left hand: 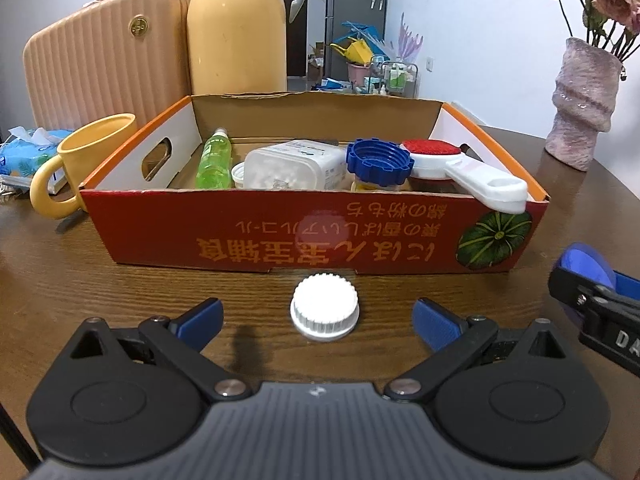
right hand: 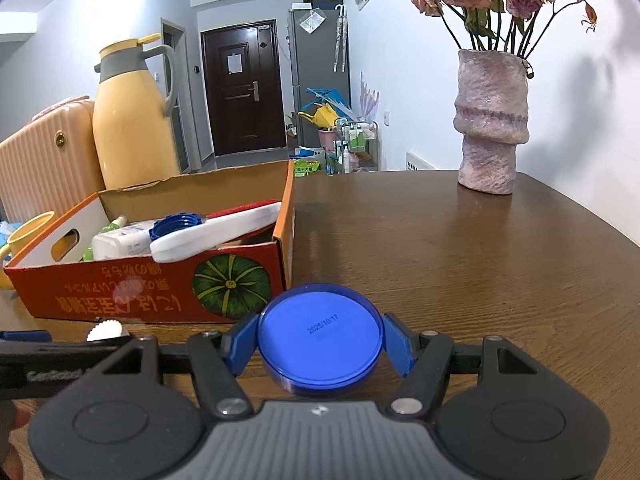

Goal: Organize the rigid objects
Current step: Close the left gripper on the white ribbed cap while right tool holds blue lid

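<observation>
A white ribbed cap (left hand: 325,306) lies on the wooden table just in front of the red cardboard box (left hand: 304,236). My left gripper (left hand: 318,318) is open, its blue pads on either side of the cap and not touching it. My right gripper (right hand: 320,346) is shut on a round blue lid (right hand: 319,330), held just above the table by the box's right front corner (right hand: 280,276); the lid (left hand: 588,268) shows at the right edge of the left wrist view. Inside the box lie a green bottle (left hand: 214,158), a clear plastic container (left hand: 288,168), a blue screw lid (left hand: 378,160) and a white-handled red brush (left hand: 460,170).
A yellow mug (left hand: 86,164), a peach suitcase (left hand: 104,64) and a yellow thermos jug (left hand: 236,28) stand left of and behind the box. A pink vase with dried roses (right hand: 490,120) stands at the back right. Bare wooden tabletop (right hand: 460,260) stretches to the box's right.
</observation>
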Tool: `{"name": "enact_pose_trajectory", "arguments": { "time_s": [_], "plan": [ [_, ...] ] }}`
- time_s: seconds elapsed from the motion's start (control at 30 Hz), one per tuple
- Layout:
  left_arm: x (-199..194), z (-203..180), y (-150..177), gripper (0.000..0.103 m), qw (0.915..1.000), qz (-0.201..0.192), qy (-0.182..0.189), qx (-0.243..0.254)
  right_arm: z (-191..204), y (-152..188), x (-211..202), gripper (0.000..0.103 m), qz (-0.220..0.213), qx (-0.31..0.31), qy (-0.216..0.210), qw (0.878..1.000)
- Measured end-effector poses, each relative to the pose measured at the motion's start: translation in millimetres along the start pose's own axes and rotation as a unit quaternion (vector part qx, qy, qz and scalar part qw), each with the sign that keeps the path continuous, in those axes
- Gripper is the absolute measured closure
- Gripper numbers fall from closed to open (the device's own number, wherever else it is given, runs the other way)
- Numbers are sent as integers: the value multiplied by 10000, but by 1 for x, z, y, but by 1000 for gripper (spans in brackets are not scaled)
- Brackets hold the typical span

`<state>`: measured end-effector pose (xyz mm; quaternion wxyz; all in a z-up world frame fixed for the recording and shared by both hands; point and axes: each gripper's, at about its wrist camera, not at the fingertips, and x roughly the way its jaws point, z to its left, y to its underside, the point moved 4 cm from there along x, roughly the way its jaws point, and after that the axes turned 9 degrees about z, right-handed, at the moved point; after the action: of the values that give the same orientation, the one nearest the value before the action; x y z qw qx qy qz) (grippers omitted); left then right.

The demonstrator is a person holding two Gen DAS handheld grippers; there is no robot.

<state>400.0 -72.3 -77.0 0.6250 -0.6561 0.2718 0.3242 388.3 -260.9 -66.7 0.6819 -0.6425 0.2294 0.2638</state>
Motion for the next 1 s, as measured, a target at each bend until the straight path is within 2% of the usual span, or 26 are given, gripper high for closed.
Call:
{"name": "enact_pose_trajectory", "arguments": {
  "time_s": [0.17,0.23,0.43,0.73,0.8,0.87,1.0],
  "plan": [
    [8,-3,-5,0,9999,40,-99,11,-1,-1,-2,38,-52,52,-21,10000],
    [12,-3,-6,3,9998,91,-156,31,-1,-1,-3,38,-71,64,-26,10000],
    [21,1,-7,18,9994,284,-175,-27,-2,0,-4,38,-104,97,6,9999],
    [18,-4,-7,38,9997,200,-43,146,0,1,-2,38,-95,56,31,9999],
    [17,-6,-7,54,9997,168,13,204,0,2,-3,38,-103,49,28,9999],
    [15,-8,-6,62,9996,141,62,254,1,3,-4,38,-102,31,4,9999],
    [14,-7,-5,62,9995,121,108,254,4,3,-6,38,-134,-40,-11,9999]
  ]
}}
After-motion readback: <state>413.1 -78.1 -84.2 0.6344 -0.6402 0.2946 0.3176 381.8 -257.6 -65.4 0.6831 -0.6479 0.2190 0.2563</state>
